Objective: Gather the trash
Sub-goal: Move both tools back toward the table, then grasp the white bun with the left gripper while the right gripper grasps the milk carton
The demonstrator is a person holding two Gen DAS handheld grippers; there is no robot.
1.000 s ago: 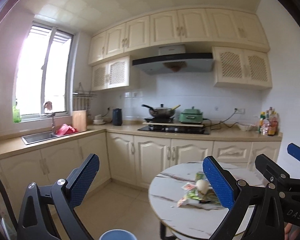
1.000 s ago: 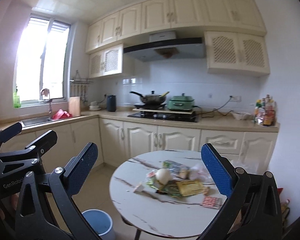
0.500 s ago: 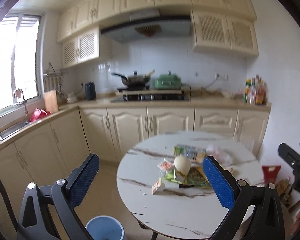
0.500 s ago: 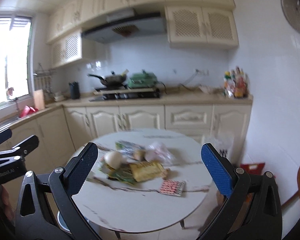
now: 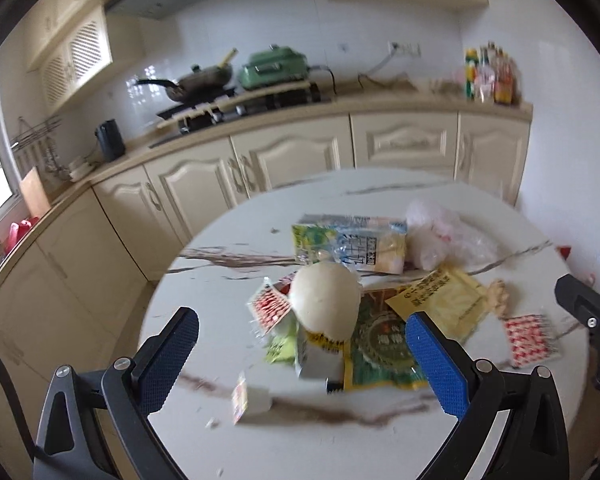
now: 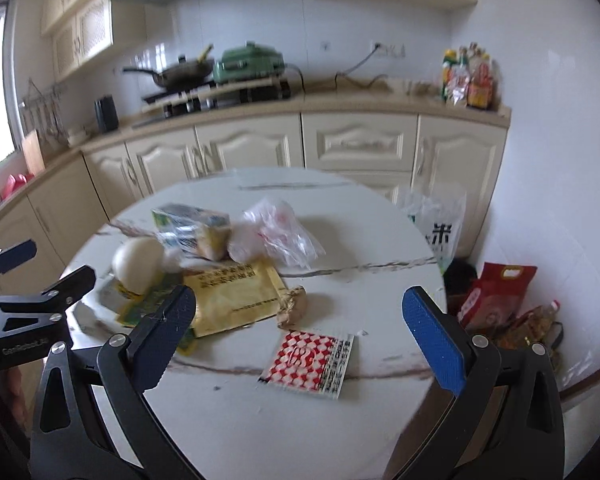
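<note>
Trash lies heaped on a round white marble table. The pile holds a white round ball, a yellow packet, a green wrapper, a carton, a clear plastic bag and a red-and-white checked packet. A small loose packet lies nearer. My left gripper hangs open over the pile's near side. My right gripper hangs open above the checked packet. Both are empty.
Cream kitchen cabinets and a counter run behind the table, with a wok and green cooker on the hob. Bags of goods sit on the floor right of the table, by the white wall.
Both grippers have swung right and tipped down toward the table, closing in on the trash pile. The blue bin on the floor has dropped out of view. Jaws stay open.
</note>
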